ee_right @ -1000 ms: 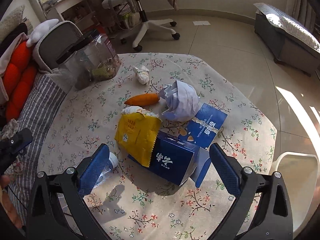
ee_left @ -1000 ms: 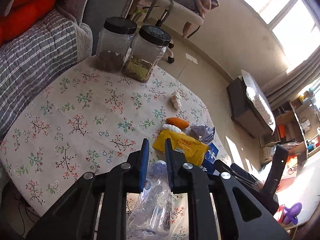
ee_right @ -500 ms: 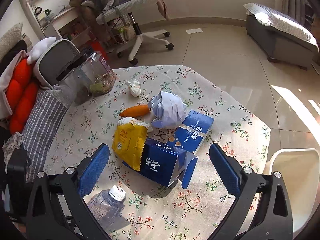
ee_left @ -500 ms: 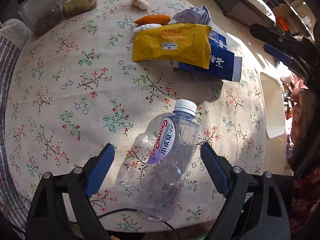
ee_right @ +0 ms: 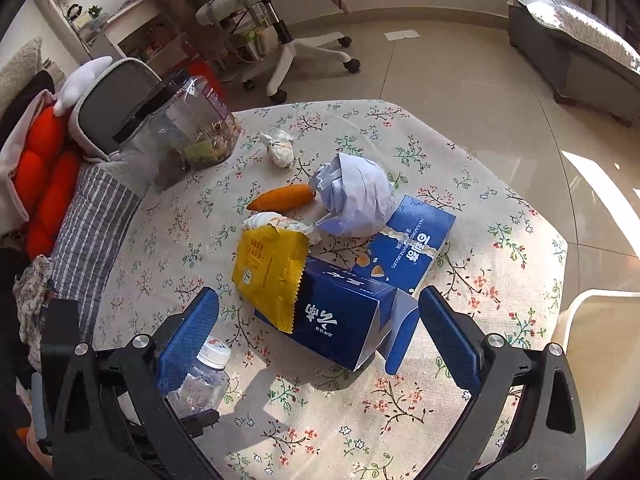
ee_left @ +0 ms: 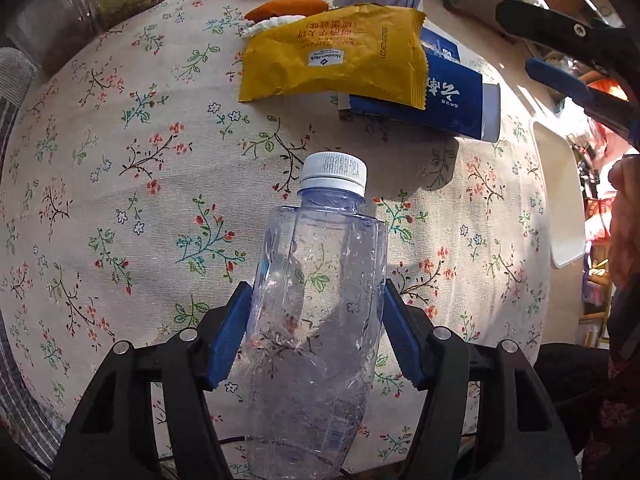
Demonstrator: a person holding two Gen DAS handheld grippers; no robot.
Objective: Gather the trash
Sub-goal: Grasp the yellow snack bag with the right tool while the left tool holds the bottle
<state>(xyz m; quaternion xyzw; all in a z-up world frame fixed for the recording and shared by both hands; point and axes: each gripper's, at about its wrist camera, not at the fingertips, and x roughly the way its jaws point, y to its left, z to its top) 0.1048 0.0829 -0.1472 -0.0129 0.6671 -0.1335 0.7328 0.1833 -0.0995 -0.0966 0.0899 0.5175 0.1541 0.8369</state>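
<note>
A clear plastic bottle [ee_left: 320,280] with a white cap lies on the flowered tablecloth [ee_left: 140,208]. My left gripper [ee_left: 316,292] points down over it. Its jaws are closing, and both blue pads touch the bottle's sides. The right wrist view shows the bottle [ee_right: 204,380] at the lower left. My right gripper [ee_right: 318,300] hangs wide open above a dark blue carton [ee_right: 340,316], holding nothing. A yellow wrapper [ee_right: 272,272] leans on that carton. Behind lie a flat blue box [ee_right: 408,248], crumpled pale paper [ee_right: 356,200], an orange piece [ee_right: 282,198] and a small white wad [ee_right: 280,148].
Two black-lidded jars [ee_right: 180,136] stand at the table's far left edge. A white bin [ee_right: 600,360] sits off the table's right side. A striped blanket [ee_right: 92,232] and orange cushions lie on the left, and an office chair [ee_right: 280,8] stands beyond.
My left gripper tipped downward and sank, opened wide around the bottle, then narrowed until its pads met the bottle's sides. The bottle's label has rolled out of sight. The right gripper barely shifted.
</note>
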